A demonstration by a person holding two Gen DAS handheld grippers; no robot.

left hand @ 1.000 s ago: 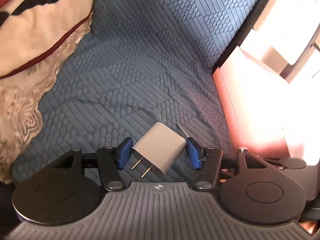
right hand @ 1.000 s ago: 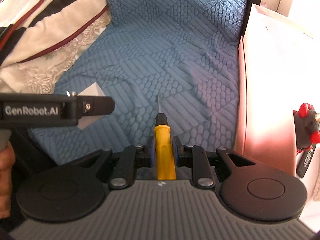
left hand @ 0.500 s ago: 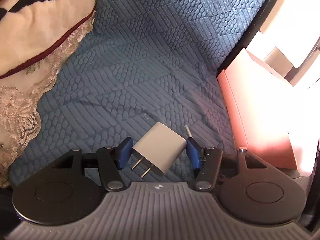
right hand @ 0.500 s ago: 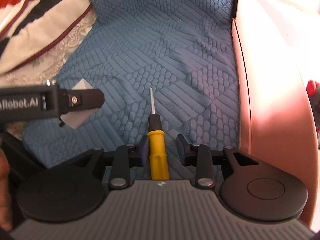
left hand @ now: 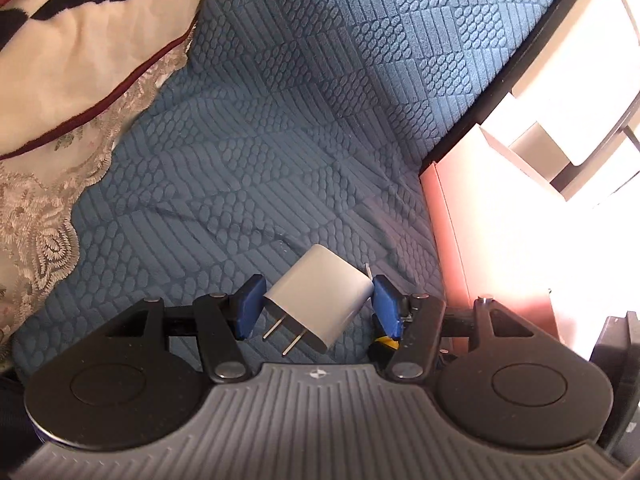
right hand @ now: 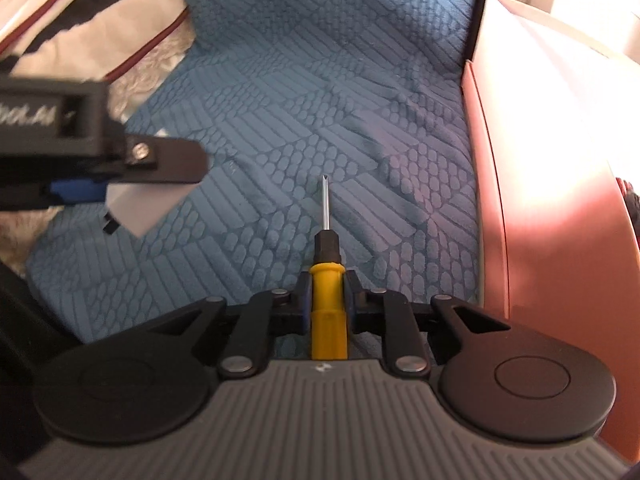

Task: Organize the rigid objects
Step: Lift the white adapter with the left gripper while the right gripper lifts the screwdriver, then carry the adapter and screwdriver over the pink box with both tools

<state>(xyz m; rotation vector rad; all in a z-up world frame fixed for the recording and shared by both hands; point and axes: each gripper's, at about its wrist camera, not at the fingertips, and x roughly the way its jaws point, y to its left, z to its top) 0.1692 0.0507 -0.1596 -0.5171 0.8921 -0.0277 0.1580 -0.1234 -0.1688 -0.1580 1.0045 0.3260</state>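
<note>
Left wrist view has the left gripper (left hand: 318,306) clamped on the charger (left hand: 320,298) and the right gripper (right hand: 327,300) clenching the screwdriver (right hand: 328,276), both above the bedspread (left hand: 304,120), so carrying seems underway, next toward the box (right hand: 552,168) at 3 o'clock.

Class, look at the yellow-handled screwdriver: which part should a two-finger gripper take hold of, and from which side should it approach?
Grip the thick yellow handle of the screwdriver, coming from the butt end so the fingers close across its width. The metal shaft is probably too thin to pinch securely. The right gripper holds it this way, tip pointing forward.
</note>
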